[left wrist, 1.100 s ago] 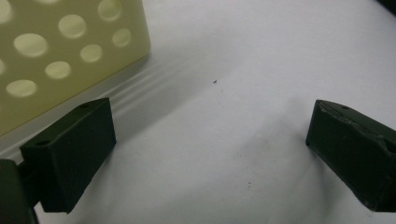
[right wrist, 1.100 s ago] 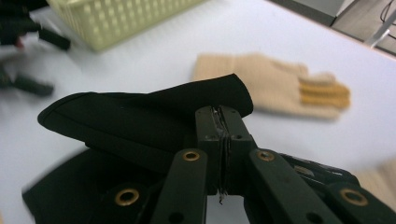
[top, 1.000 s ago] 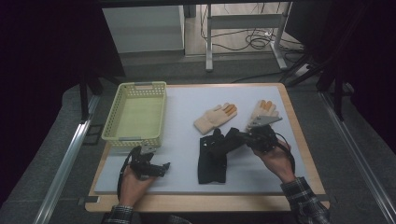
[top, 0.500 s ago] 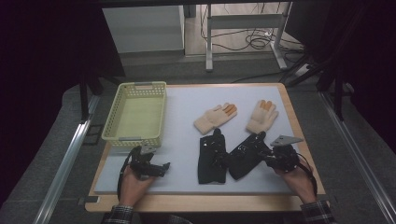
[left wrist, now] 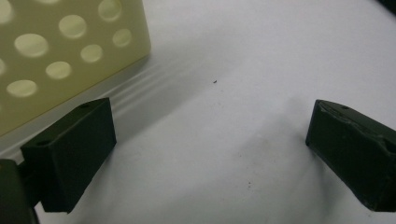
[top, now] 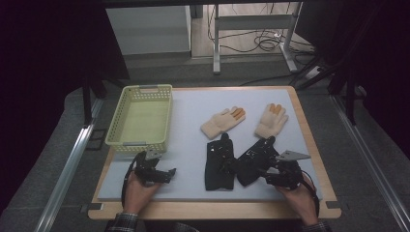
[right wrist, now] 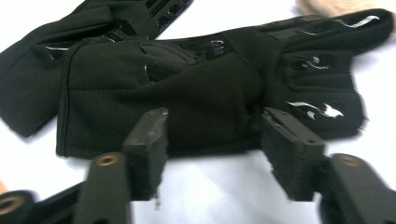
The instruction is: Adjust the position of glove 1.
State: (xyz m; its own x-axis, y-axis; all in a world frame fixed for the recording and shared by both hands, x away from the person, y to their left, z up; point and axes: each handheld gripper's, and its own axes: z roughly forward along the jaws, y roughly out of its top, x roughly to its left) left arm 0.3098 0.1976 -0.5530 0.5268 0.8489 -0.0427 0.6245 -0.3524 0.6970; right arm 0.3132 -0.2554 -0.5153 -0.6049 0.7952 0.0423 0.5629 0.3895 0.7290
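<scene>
Lying flat side by side, two black gloves (top: pixel 237 164) look paired; right tongs (top: pixel 267 170), just opening, hold nothing; left tongs (top: pixel 167 174) wide; basket (top: pixel 116 140) unfilled.

The table (top: pixel 309 125) has a wooden rim under a white mat (top: pixel 188 125). On the mat lie a basket (top: pixel 141 118) (pale yellow), two tan gloves (top: pixel 222 122) and two black gloves (top: pixel 218 164), side by side.

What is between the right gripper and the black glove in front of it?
Nothing visible. The right gripper sits at the near edge of the right black glove, its jaws just opened, with bare white mat between the jaws. The other black glove lies to the side.
</scene>
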